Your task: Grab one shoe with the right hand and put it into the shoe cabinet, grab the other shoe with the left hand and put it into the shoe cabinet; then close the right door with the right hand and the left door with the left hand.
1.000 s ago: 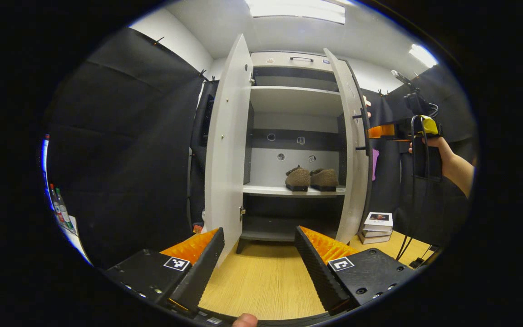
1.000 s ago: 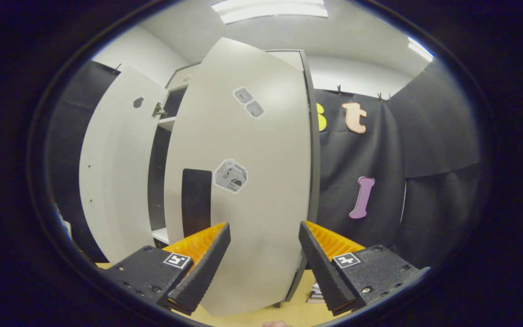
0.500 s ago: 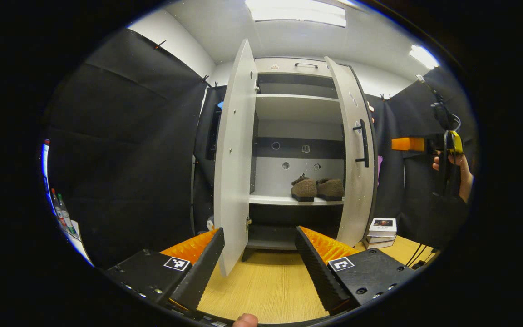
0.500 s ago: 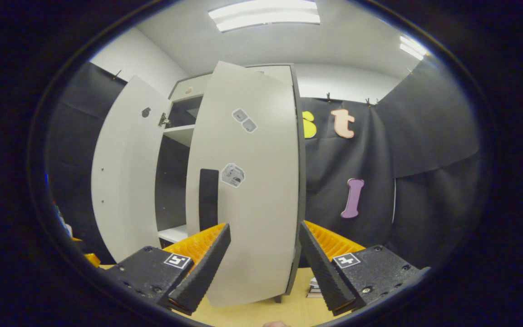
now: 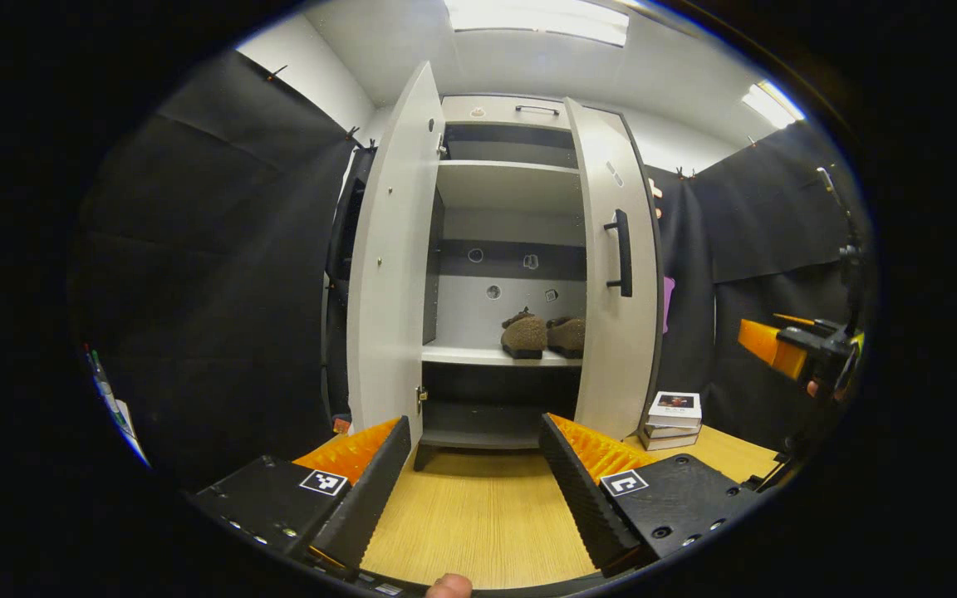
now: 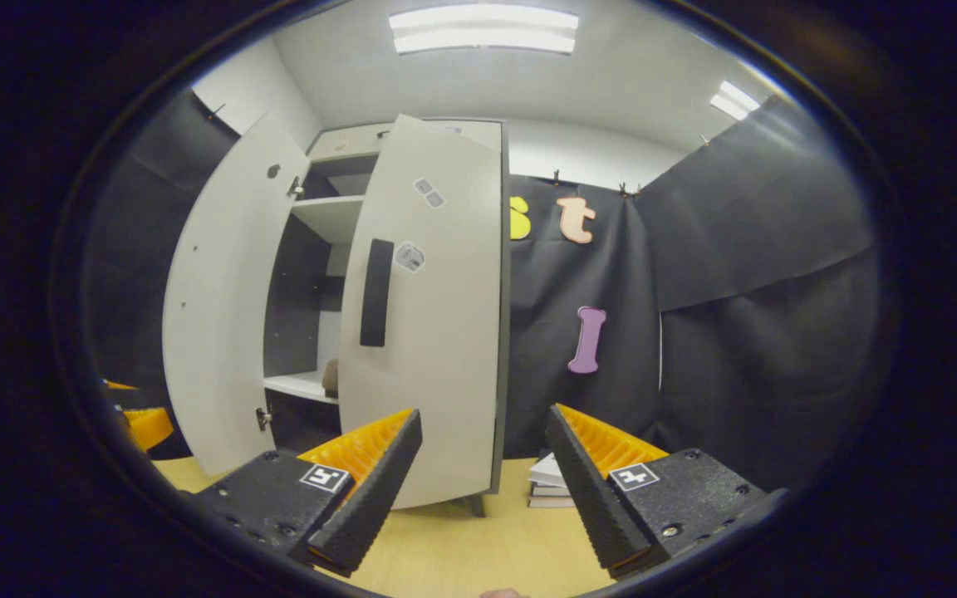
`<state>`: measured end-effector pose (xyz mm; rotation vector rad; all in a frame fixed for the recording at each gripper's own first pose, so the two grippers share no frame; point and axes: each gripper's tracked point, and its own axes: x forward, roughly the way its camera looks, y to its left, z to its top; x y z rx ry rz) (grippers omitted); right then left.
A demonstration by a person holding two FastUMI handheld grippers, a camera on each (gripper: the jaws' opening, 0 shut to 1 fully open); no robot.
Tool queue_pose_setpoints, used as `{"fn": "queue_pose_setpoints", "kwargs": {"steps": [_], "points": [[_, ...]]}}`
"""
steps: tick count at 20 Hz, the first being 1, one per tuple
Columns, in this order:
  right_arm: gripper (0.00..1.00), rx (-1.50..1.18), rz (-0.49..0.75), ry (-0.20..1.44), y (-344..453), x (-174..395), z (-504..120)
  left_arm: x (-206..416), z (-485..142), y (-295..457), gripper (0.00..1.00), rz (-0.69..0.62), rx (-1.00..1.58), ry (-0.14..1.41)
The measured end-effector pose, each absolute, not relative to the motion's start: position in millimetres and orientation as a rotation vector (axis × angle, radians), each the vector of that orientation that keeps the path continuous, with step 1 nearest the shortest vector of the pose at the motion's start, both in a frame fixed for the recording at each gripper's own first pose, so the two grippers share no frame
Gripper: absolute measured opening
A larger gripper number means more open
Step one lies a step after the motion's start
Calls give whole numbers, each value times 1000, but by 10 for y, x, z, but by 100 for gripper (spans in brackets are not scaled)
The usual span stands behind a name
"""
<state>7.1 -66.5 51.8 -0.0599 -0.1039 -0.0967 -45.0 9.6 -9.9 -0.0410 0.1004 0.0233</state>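
- The floor [image 5: 478, 523] is pale wood-grain board, and black cloth walls close the booth on the left, right and far sides under a white ceiling with strip lights [image 5: 537, 15].
- A small stack of books [image 5: 672, 413] lies on the floor just right of the shoe cabinet [image 5: 512, 187], near its right door's foot.
- The shoe cabinet is tall and light grey, with dark inner panels and pale shelves.
- The left door [image 5: 387, 274] stands wide open; the right door [image 5: 615, 282], with a dark vertical handle [image 5: 624, 253], is partly swung in, apart from the frame.
- Two brown fuzzy shoes [image 5: 541, 335] sit side by side on the middle shelf, toward its right.
- The left gripper [image 5: 470, 490] hangs over the floor in front of the cabinet, fingers spread wide, holding nothing.
- The right gripper [image 6: 483, 486] is likewise wide apart and empty, facing the right door's outer face [image 6: 437, 332].
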Motion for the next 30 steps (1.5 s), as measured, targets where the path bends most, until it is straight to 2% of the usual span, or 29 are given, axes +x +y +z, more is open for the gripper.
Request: {"fn": "queue_pose_setpoints", "kwargs": {"steps": [7, 9, 10, 11, 12, 15, 16, 17, 23, 24, 25, 26, 29, 30], "points": [[99, -3, -71, 21, -429, -267, -181, -440, 7, 130, 95, 25, -136, 86], [99, -5, -57, 24, -407, -305, -162, -376, 261, 353, 95, 62, -140, 24], [99, -8, -54, 24, -404, -312, -155, -346, 387, 483, 99, 81, -127, 5], [99, -12, -52, 28, -407, -303, -170, -298, 504, 619, 95, 103, -123, -11], [99, -14, -47, 31, -395, -301, -170, -274, 601, 768, 99, 129, -127, -16], [99, -13, -37, 30, -374, -293, -161, -200, 906, 1254, 95, 208, -110, -53], [99, -15, -34, 30, -364, -286, -154, -164, 985, 1450, 99, 243, -98, -65], [99, -19, -31, 36, -367, -284, -169, -124, 1043, 1615, 95, 267, -91, -65], [99, -28, -30, 43, -391, -307, -192, 270, 1032, 2399, 95, 332, -105, -16], [99, -30, -33, 43, -405, -301, -189, 373, 1011, 2482, 99, 337, -98, -1], [99, -30, -36, 45, -428, -302, -188, 454, 978, 2522, 95, 336, -91, 9], [99, -30, -39, 47, -442, -301, -190, 541, 970, 2531, 95, 326, -88, 12], [99, -33, -49, 54, -489, -289, -186, 779, 1004, 2516, 95, 297, -87, 11], [99, -32, -52, 53, -497, -288, -182, 808, 1005, 2543, 99, 311, -80, 14]]}}
